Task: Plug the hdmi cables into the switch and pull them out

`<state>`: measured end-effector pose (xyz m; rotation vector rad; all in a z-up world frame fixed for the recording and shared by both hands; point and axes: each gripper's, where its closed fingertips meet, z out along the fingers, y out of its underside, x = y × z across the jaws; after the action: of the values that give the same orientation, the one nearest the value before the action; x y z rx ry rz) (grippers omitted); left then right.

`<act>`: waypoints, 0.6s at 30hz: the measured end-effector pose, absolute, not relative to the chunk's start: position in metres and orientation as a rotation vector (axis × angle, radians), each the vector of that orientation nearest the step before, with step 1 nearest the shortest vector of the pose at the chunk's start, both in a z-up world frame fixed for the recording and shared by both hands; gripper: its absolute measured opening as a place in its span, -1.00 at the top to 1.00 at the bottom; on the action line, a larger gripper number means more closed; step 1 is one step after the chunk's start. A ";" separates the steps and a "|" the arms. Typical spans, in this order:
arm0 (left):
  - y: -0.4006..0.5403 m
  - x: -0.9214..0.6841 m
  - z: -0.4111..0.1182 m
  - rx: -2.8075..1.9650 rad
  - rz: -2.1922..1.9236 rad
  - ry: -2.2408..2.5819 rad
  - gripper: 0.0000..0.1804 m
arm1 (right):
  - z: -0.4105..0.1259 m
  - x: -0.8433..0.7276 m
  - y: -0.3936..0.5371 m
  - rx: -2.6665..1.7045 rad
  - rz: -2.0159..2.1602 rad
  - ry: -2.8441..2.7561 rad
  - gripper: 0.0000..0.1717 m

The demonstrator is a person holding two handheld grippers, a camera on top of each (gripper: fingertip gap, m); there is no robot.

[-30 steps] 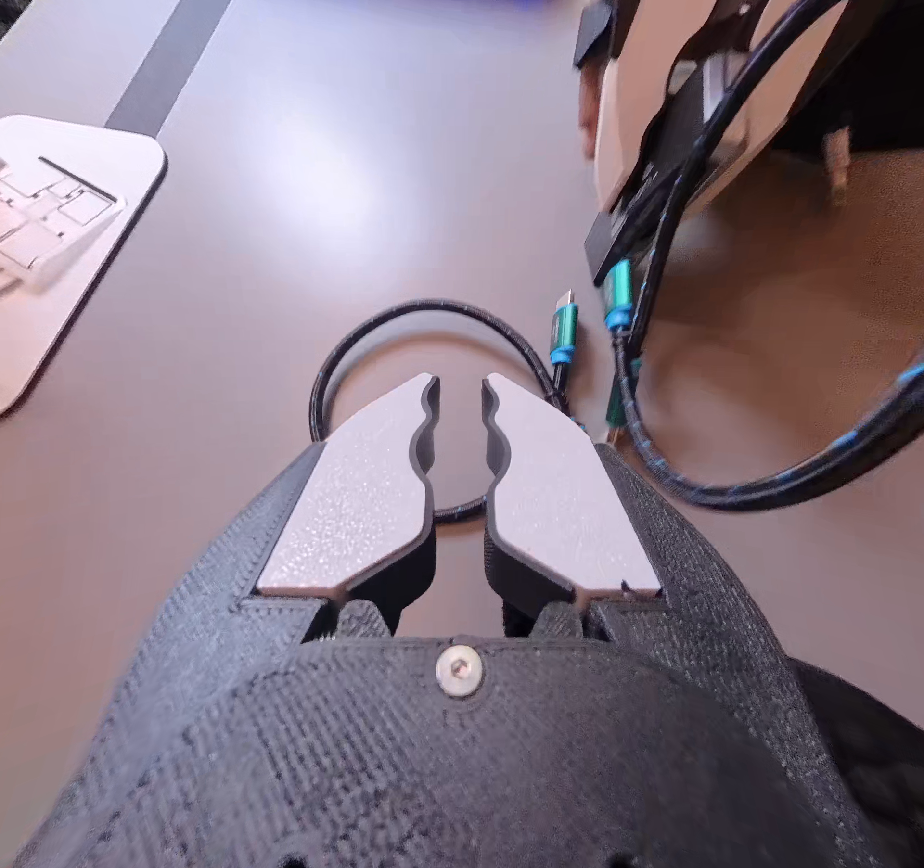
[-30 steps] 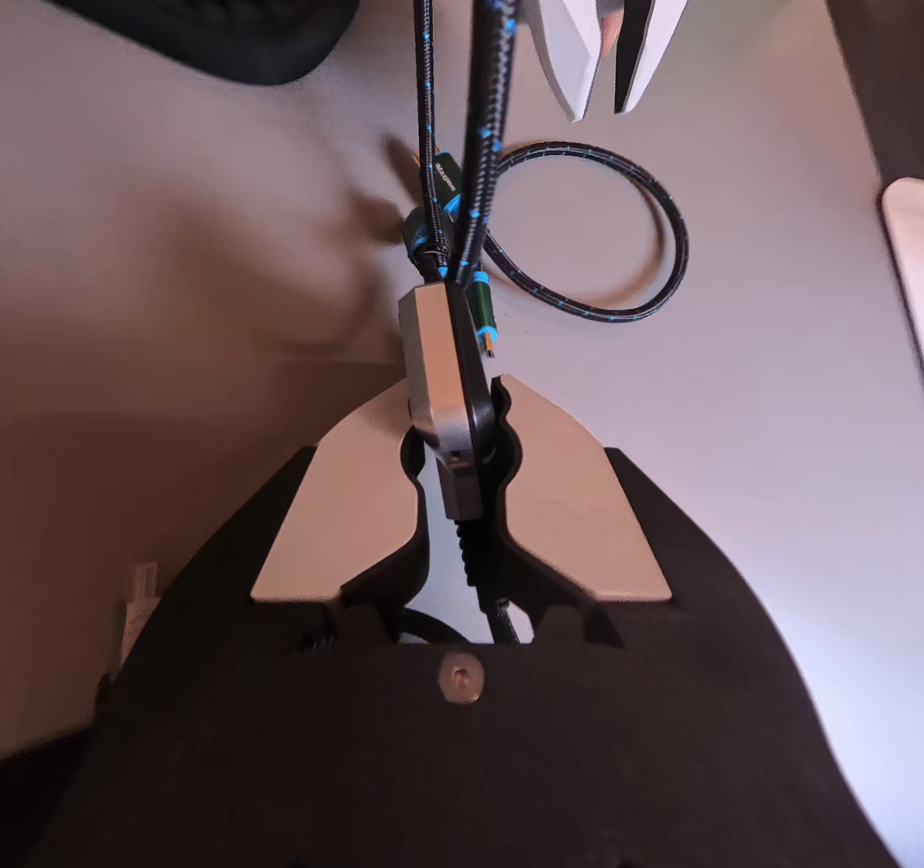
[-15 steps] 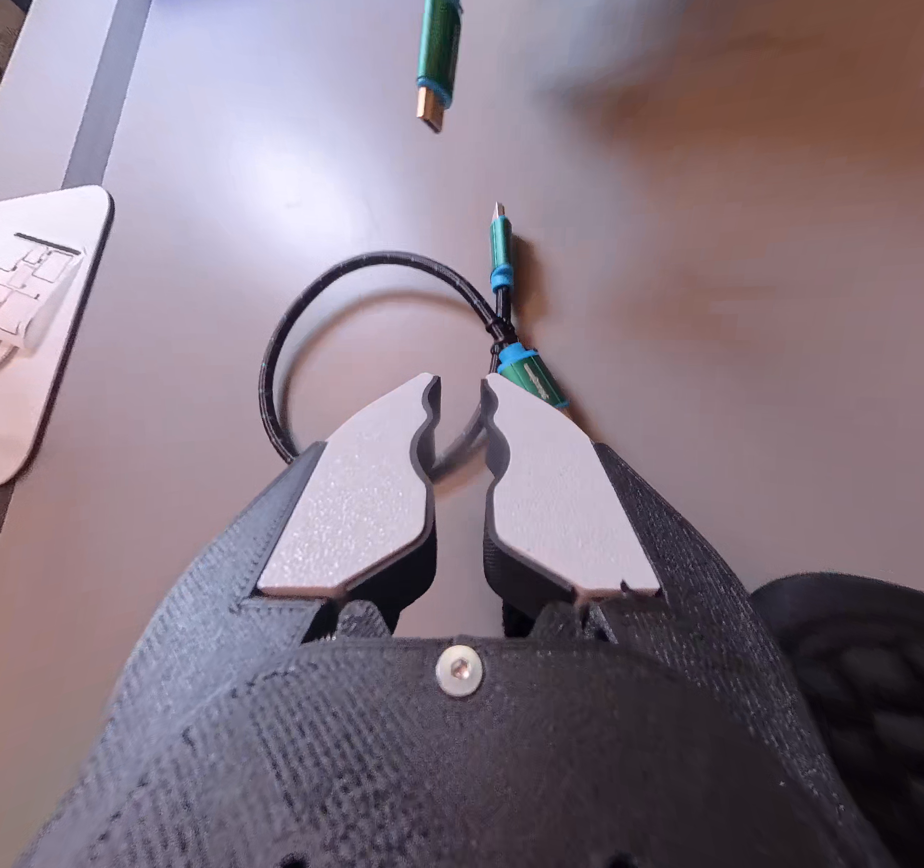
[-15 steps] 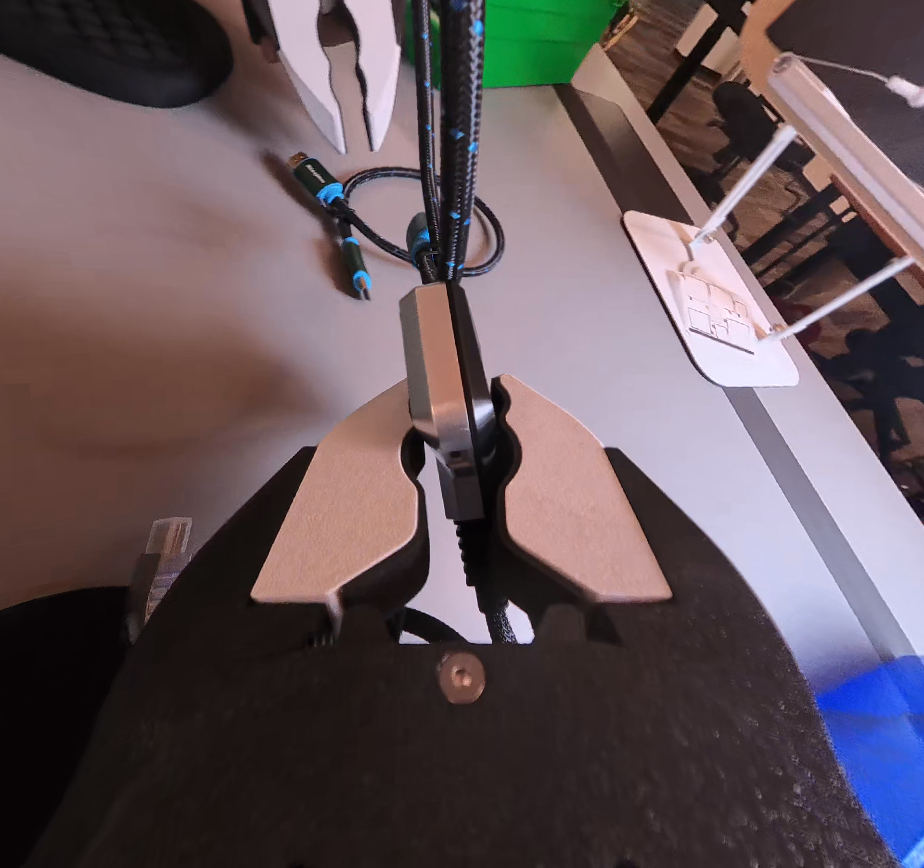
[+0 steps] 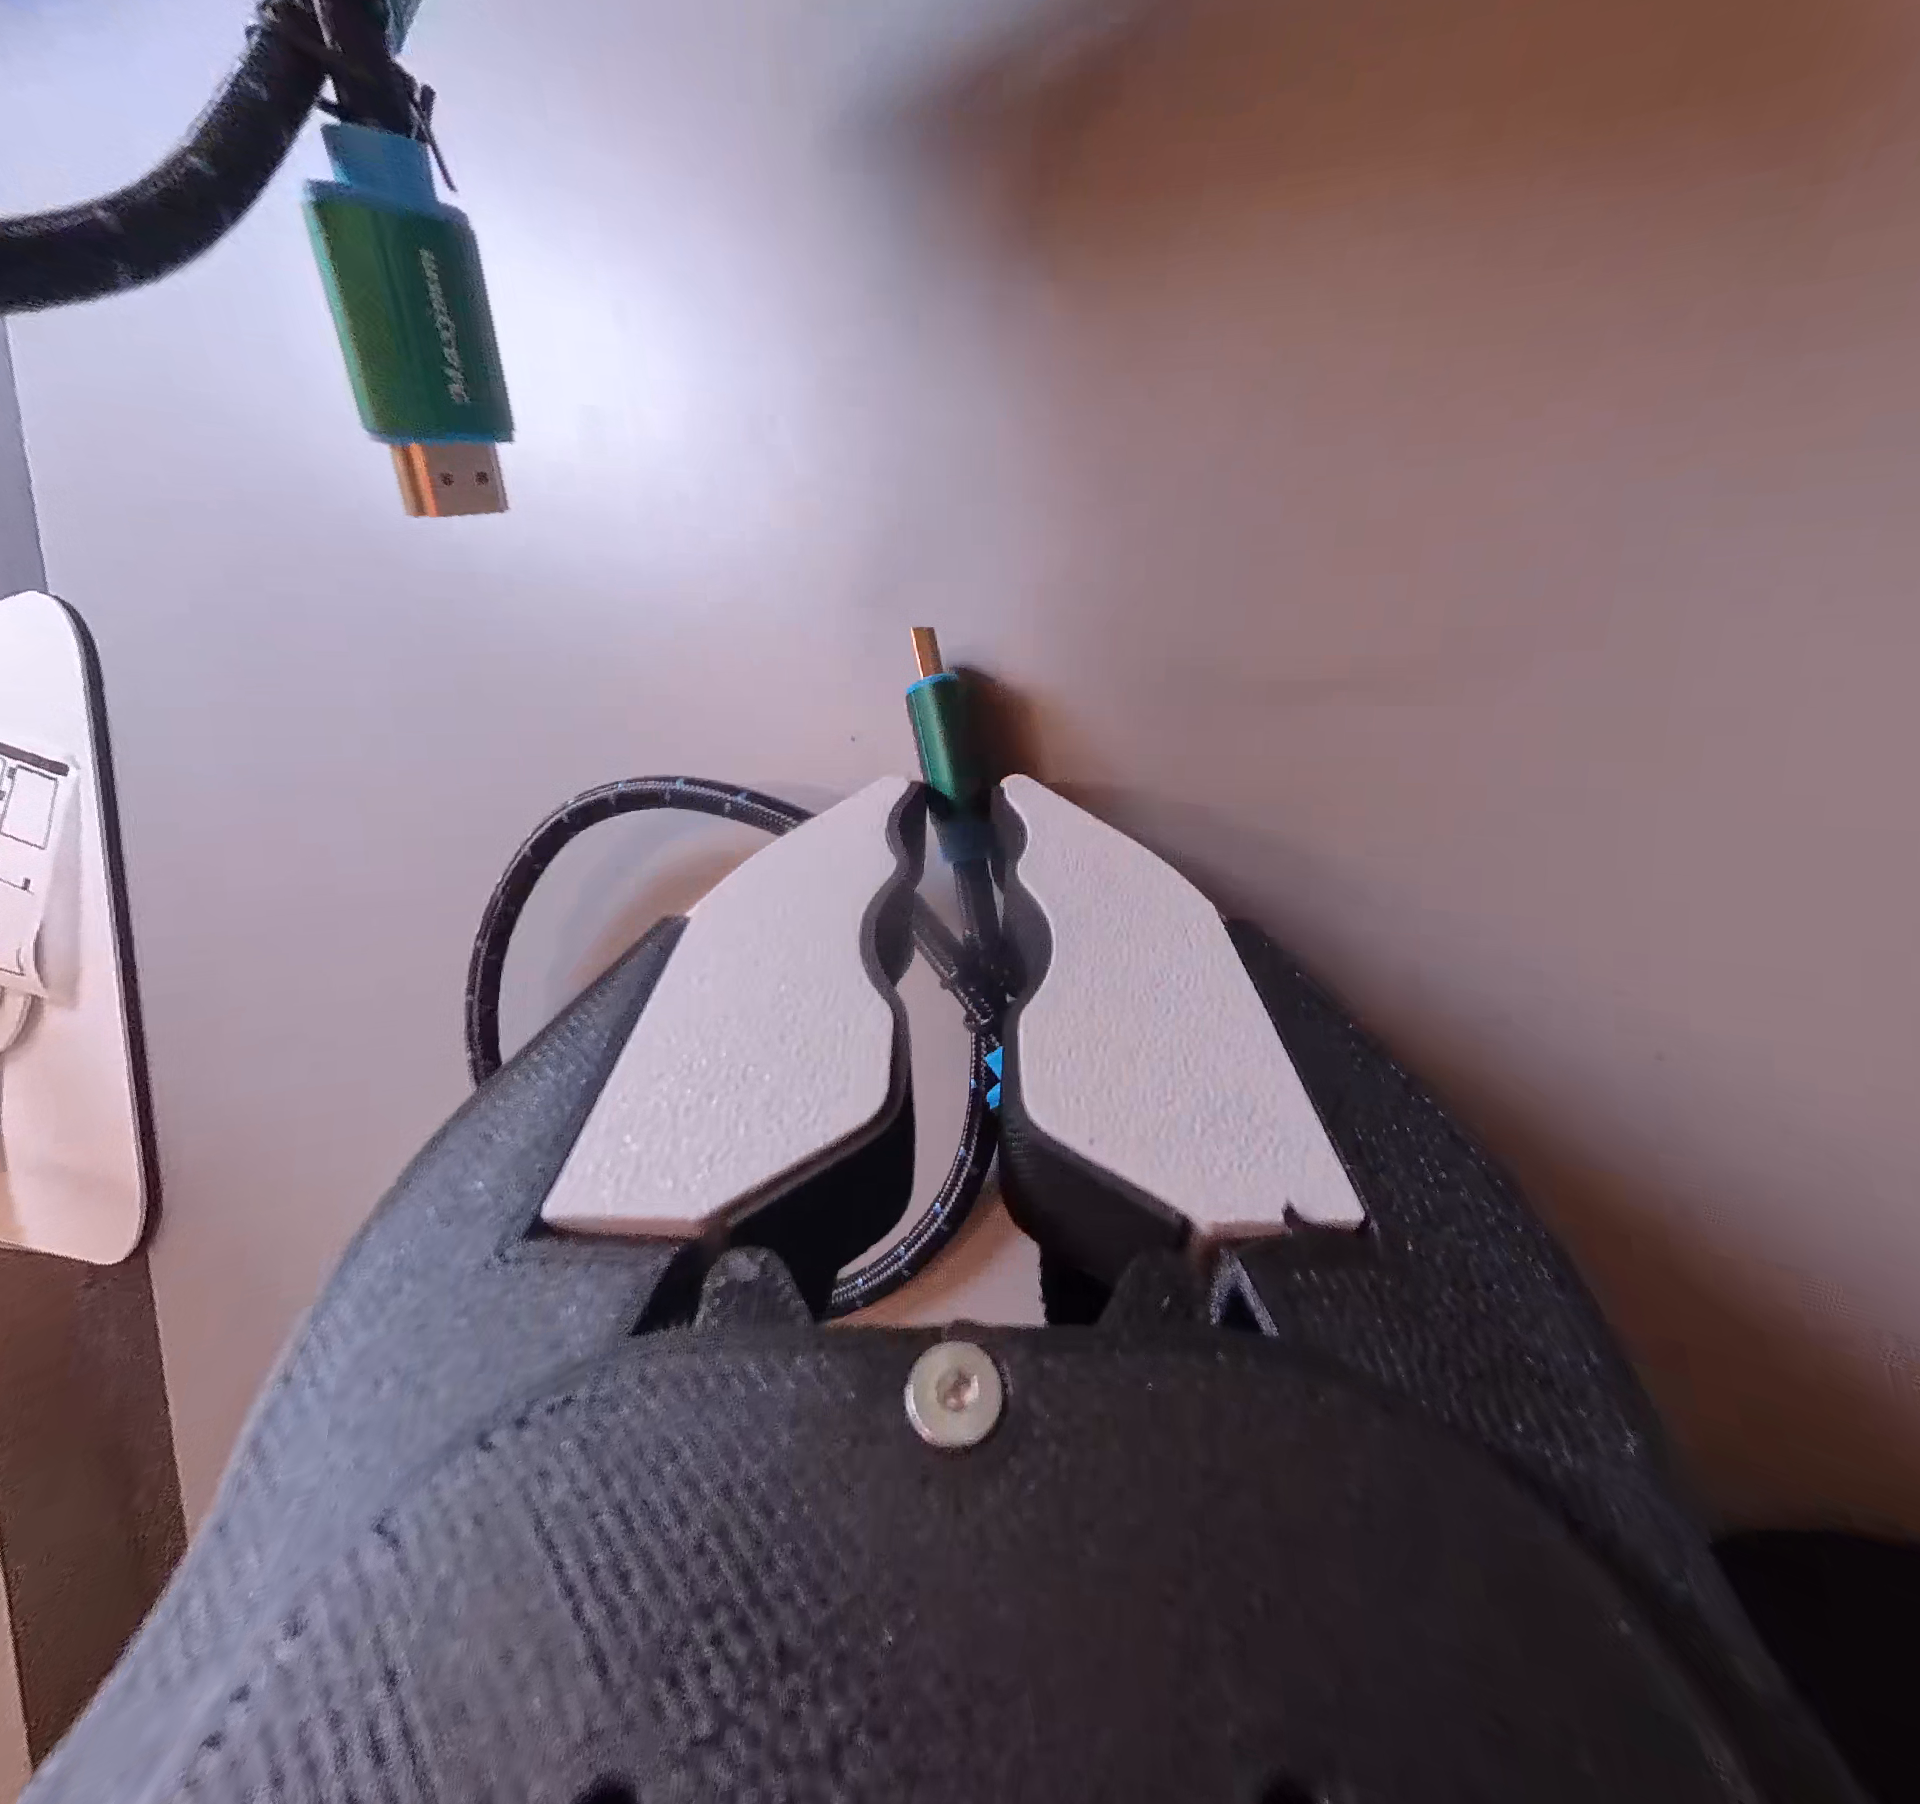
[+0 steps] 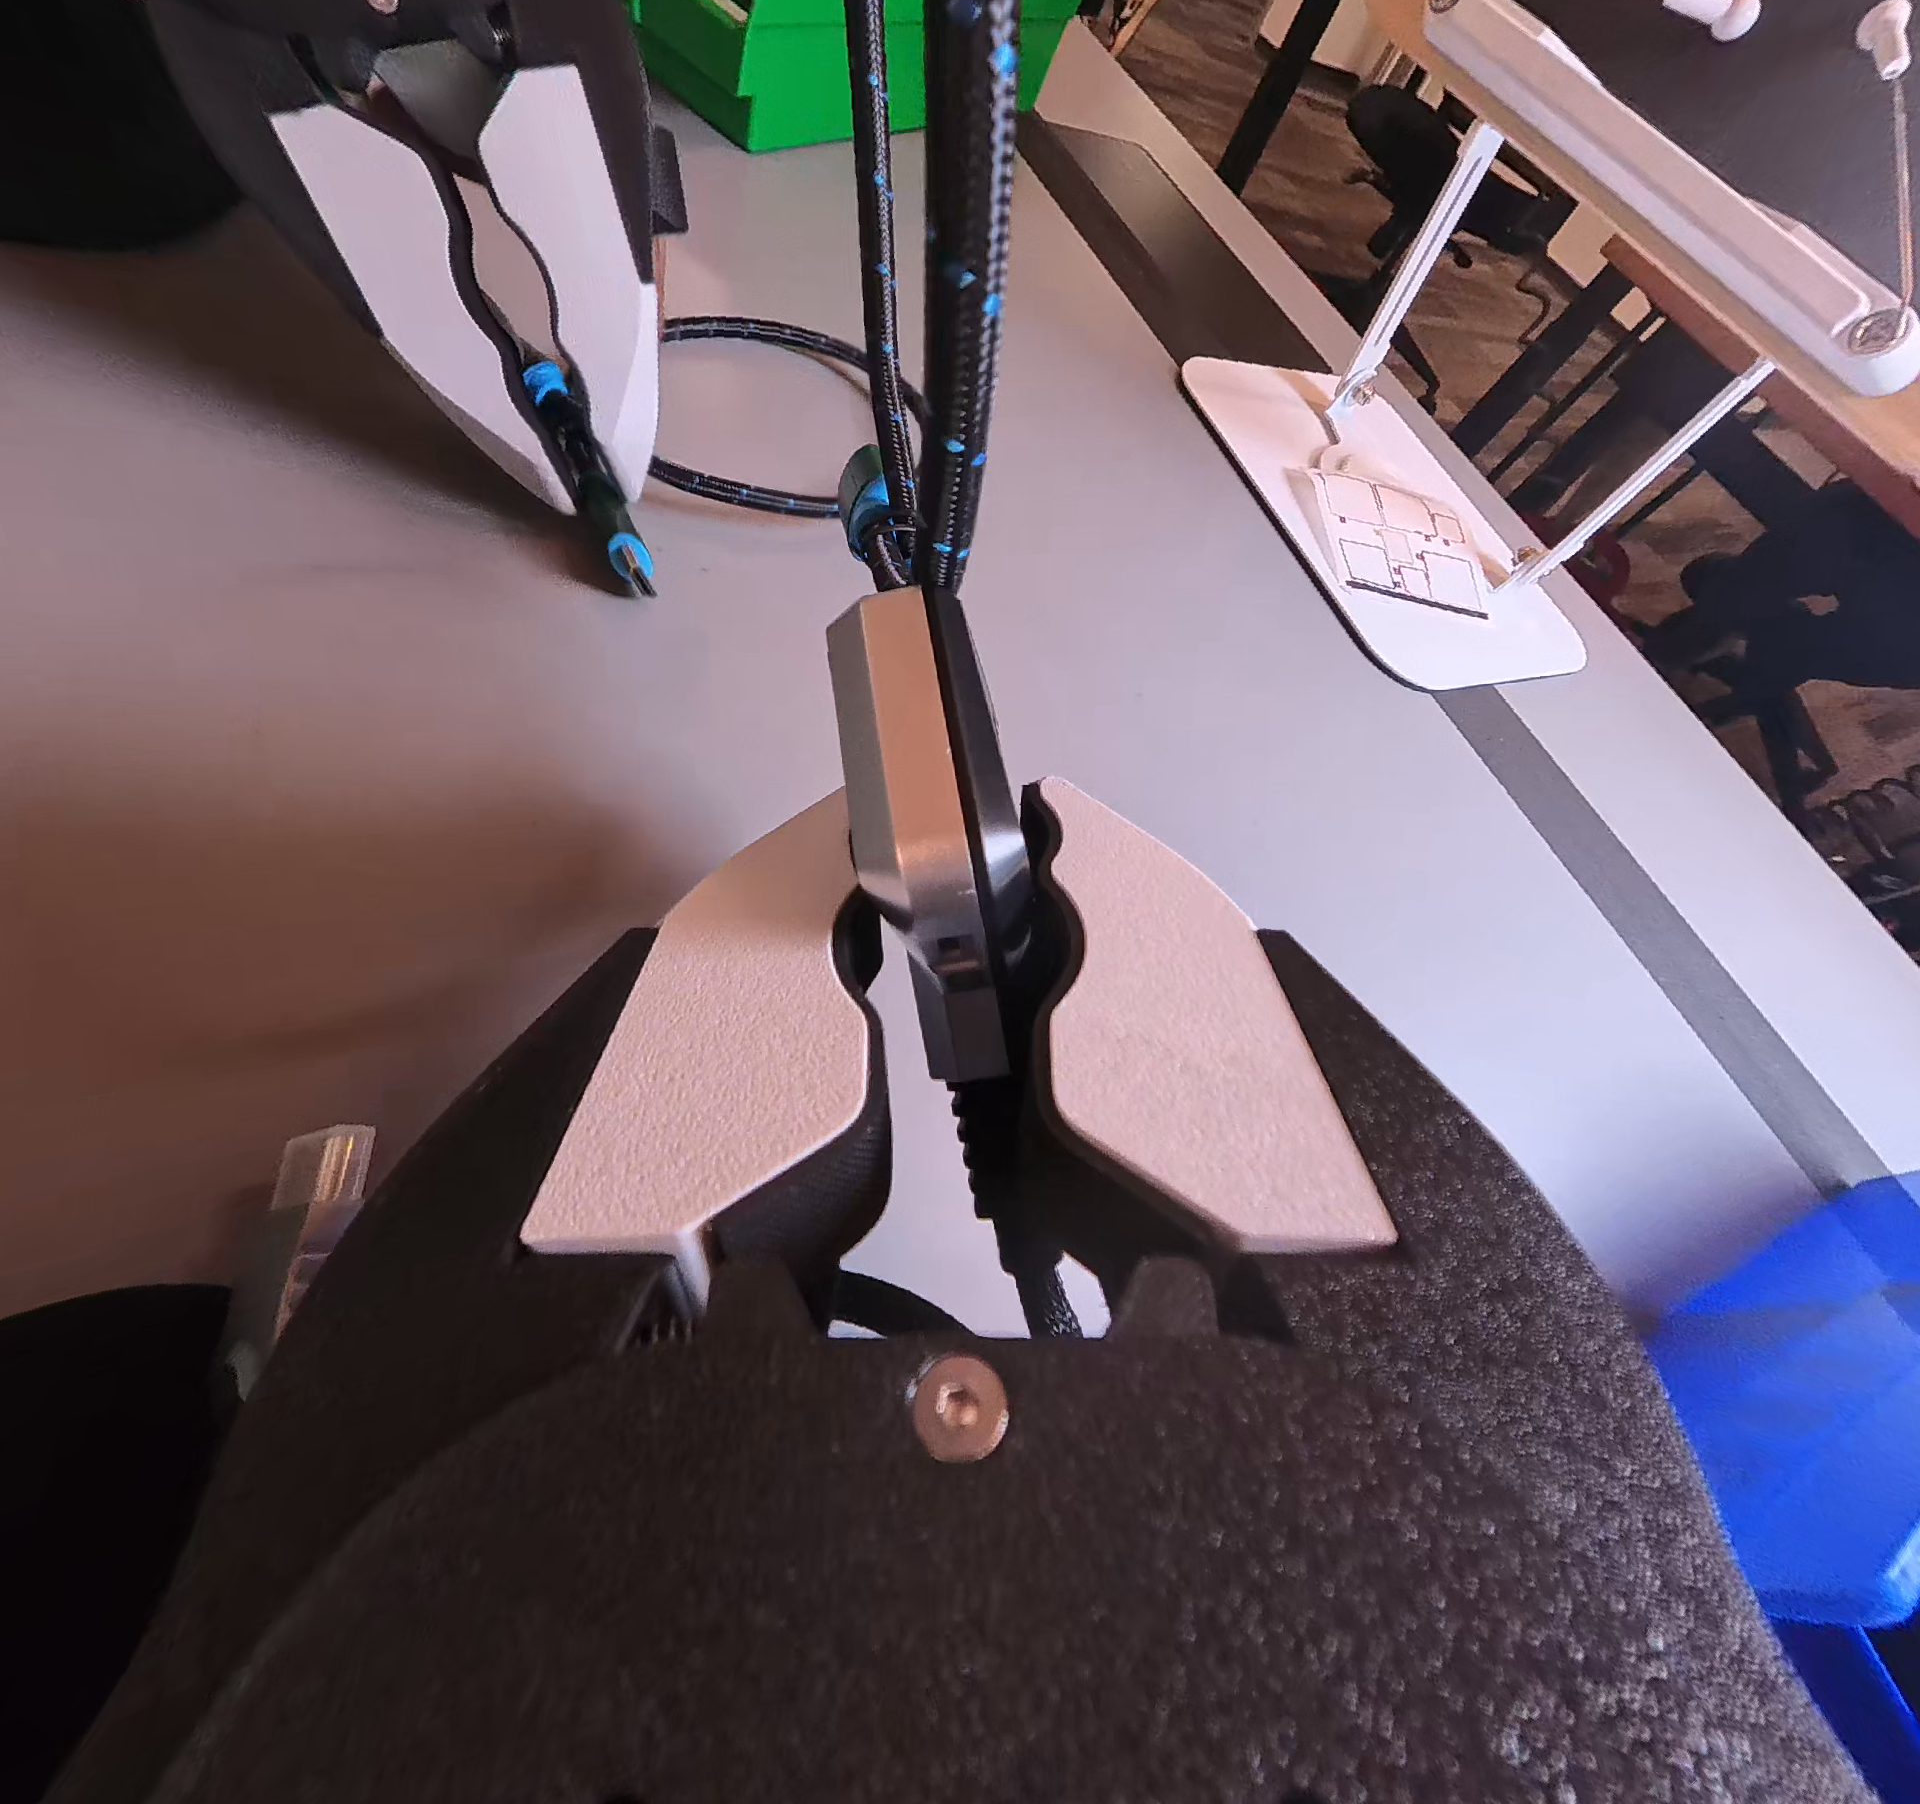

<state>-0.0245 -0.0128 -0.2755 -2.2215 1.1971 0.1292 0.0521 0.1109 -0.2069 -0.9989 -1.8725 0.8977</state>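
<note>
My left gripper [image 5: 961,804] is low on the grey table [image 5: 1351,611], its fingertips shut on the small green plug [image 5: 940,736] of a short black braided cable [image 5: 520,881] that loops to the left. The gold tip sticks out ahead. The right wrist view shows this same grasp [image 6: 608,507] from the far side. My right gripper [image 6: 956,819] is shut on a grey hub [image 6: 894,746] and holds it above the table. Two braided cables [image 6: 971,196] run from the hub's far end. A large green plug [image 5: 410,320] hangs from them at the upper left of the left wrist view.
A white stand base with a printed marker [image 6: 1403,549] sits at the table's right edge, also in the left wrist view [image 5: 62,923]. A green bin [image 6: 831,19] stands at the back, a blue bin [image 6: 1818,1391] near right. A clear network plug [image 6: 312,1193] lies beside my right gripper. Some 15 centimetres of space lies between my two pairs of fingers.
My left gripper moved forward over the short cable and its pads closed on the small green plug. My right gripper kept hold of the hub and swung it and its cables away.
</note>
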 end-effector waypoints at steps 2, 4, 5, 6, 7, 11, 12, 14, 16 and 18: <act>-0.018 -0.030 -0.275 -2.275 0.128 1.181 0.87 | -0.207 0.053 0.111 -0.996 0.894 -1.874 0.72; -0.027 -0.037 -0.275 -2.311 0.115 1.184 0.88 | -0.206 0.054 0.110 -0.999 0.897 -1.877 0.72; -0.032 -0.039 -0.275 -2.323 0.091 1.186 0.88 | -0.205 0.054 0.109 -0.999 0.904 -1.879 0.72; -0.037 -0.041 -0.274 -2.335 0.049 1.184 0.88 | -0.205 0.054 0.108 -0.997 0.911 -1.880 0.72; -0.044 -0.041 -0.273 -2.339 -0.018 1.196 0.88 | -0.204 0.055 0.107 -0.994 0.917 -1.881 0.72; -0.068 -0.043 -0.264 -2.337 -0.189 1.188 0.92 | -0.203 0.055 0.103 -0.985 0.913 -1.888 0.72; -0.074 -0.043 -0.260 -2.331 -0.214 1.183 0.92 | -0.203 0.055 0.103 -0.984 0.912 -1.888 0.72; -0.086 -0.048 -0.256 -2.328 -0.204 1.161 0.91 | -0.202 0.055 0.103 -0.984 0.914 -1.885 0.72; -0.095 -0.059 -0.253 -2.349 -0.150 1.112 0.85 | -0.202 0.055 0.103 -0.988 0.922 -1.883 0.72; -0.104 -0.069 -0.250 -2.362 -0.123 1.022 0.78 | -0.203 0.054 0.103 -0.991 0.923 -1.884 0.72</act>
<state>-0.0693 -0.1036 -0.2503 -2.3624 1.0223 -0.1228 0.0545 0.1030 -0.2030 -0.9910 -1.8841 0.9234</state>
